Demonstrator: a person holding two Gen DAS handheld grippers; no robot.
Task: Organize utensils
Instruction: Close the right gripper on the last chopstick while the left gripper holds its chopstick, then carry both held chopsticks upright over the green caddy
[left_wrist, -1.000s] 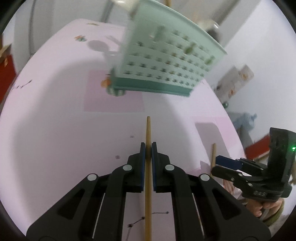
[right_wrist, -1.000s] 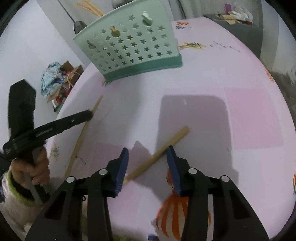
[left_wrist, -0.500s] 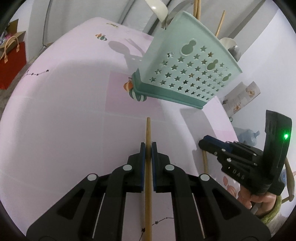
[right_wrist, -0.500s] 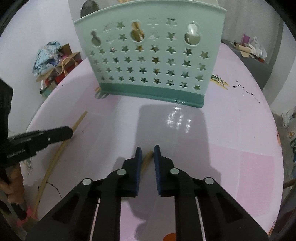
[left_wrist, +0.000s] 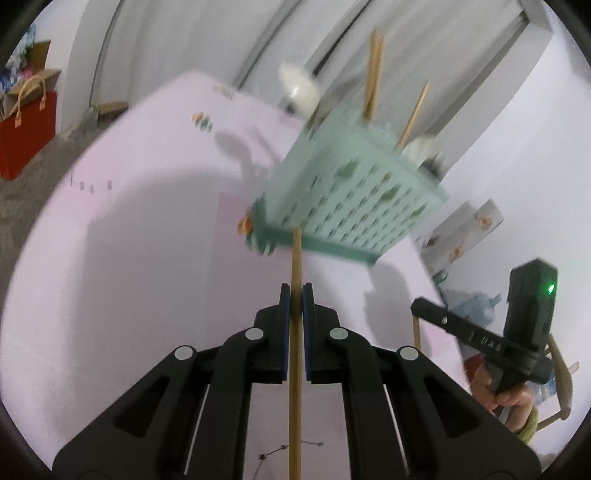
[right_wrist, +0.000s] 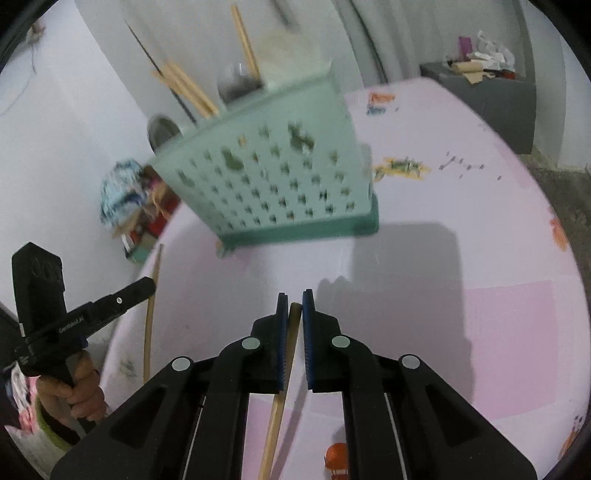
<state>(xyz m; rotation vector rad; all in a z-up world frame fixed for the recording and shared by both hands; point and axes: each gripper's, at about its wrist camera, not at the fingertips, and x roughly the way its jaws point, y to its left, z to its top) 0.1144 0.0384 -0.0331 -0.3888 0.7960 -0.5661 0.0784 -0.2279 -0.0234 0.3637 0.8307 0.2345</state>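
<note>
Chopsticks are what both hands are busy with. One chopstick (left_wrist: 295, 332) sits tight between the jaws of the left gripper (left_wrist: 294, 295), sticking out far in front, its tip near the foot of the green basket (left_wrist: 354, 199). The other chopstick (right_wrist: 282, 387) lies a bit slanted in the right gripper (right_wrist: 294, 301), whose jaws are closing on it, with only a short bit poking out. Both are off the pink worktop (right_wrist: 461, 229).

To do this step well, I think each stick should go up over the basket's rim, then tip down so the point goes in first. The slanted one could twist in its grip, so it should move slowly. The long one must not bump the basket wall.

The sticks are thin, smooth, pale wood, so they can slip. The basket is light plastic with star holes and could slide if knocked. Inside it stand more wooden sticks (right_wrist: 192, 88) and spoons (right_wrist: 236, 85). The worktop looks smooth and a bit shiny.
</note>
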